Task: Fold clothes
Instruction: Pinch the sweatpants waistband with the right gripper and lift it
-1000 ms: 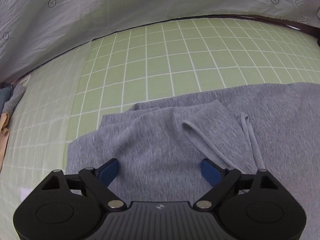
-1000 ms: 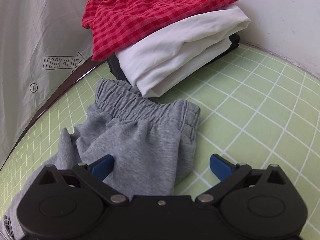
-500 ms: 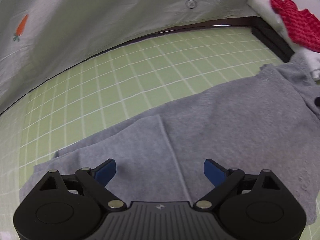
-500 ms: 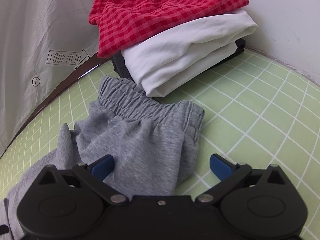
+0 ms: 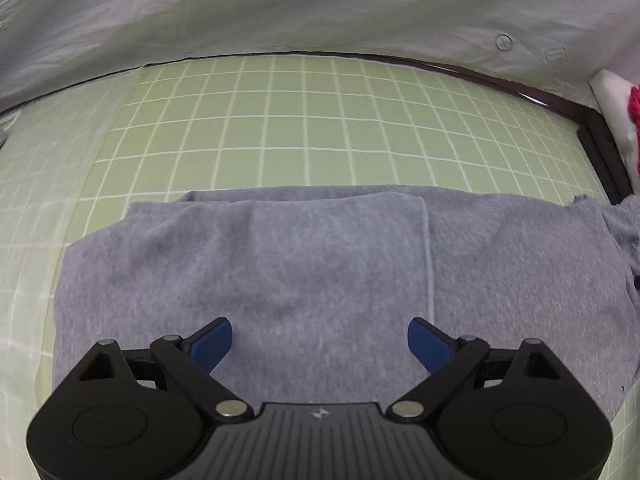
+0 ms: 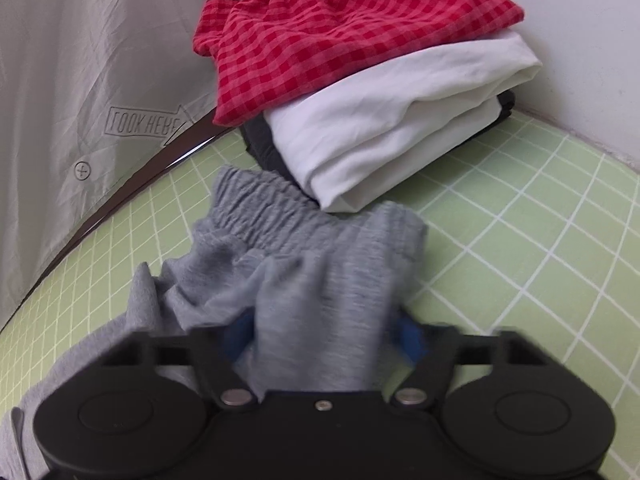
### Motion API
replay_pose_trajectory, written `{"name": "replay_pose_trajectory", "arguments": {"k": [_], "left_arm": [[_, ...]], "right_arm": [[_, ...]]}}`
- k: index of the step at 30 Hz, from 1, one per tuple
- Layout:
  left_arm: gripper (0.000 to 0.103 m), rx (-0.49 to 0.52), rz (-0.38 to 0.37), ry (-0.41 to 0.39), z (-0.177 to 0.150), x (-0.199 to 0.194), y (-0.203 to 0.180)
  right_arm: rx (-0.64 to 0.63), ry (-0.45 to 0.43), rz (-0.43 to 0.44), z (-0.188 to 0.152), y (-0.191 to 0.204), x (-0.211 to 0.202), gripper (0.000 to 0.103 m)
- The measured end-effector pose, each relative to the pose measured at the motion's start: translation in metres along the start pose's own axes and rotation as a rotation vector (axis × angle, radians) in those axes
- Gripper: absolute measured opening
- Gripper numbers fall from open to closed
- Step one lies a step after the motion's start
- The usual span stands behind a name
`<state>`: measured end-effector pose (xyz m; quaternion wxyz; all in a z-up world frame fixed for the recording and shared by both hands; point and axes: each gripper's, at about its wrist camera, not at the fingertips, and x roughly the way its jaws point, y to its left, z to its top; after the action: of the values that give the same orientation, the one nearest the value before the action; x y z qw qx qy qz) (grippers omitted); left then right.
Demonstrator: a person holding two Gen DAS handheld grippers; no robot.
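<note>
Grey sweatpants (image 5: 320,260) lie spread flat across the green grid mat (image 5: 300,120), one layer folded over with a straight edge down the middle. My left gripper (image 5: 320,340) hovers open over that cloth, nothing between its blue pads. In the right wrist view the sweatpants' elastic waistband (image 6: 280,212) lies just beyond my right gripper (image 6: 324,332). Its jaws are closing, and a bunched fold of the grey cloth fills the gap between the blue pads and presses against them.
Close behind the waistband a stack of folded clothes holds red checked shorts (image 6: 352,40) on a white garment (image 6: 400,136) over a dark one (image 6: 260,144). A printed white sheet (image 5: 320,0) hangs along the mat's far edge. A white wall stands at the right.
The right jaws went from wide open to pinched in on the sweatpants below the waistband, bunching the cloth. The left gripper swung over the leg part, still open.
</note>
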<state>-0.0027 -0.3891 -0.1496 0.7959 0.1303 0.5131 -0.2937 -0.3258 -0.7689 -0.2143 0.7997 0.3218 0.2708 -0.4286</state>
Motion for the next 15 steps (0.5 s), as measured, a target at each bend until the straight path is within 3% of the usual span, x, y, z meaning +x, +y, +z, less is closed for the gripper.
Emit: {"name": "replay_pose_trajectory", "arguments": {"k": [1,3,10,15], "left_arm": [[0.094,-0.024,0.006,-0.004,-0.001,-0.002,0.006],[0.095,-0.059,0.016,-0.014,-0.004,-0.008,0.015],[0.094,-0.167,0.006,-0.073,-0.02,-0.037,0.05],[0.095,-0.173,0.007,-0.111,-0.042,-0.061,0.069]], "right_arm": [[0.018,0.008,0.014,0.001,-0.003,0.0,0.018],[0.055,-0.007,0.049,0.002,-0.007,-0.007,0.009],[-0.113,-0.196,0.074,0.006,0.035,-0.07,0.005],[-0.381,-0.337,0.158,-0.009,0.096,-0.125,0.005]]}}
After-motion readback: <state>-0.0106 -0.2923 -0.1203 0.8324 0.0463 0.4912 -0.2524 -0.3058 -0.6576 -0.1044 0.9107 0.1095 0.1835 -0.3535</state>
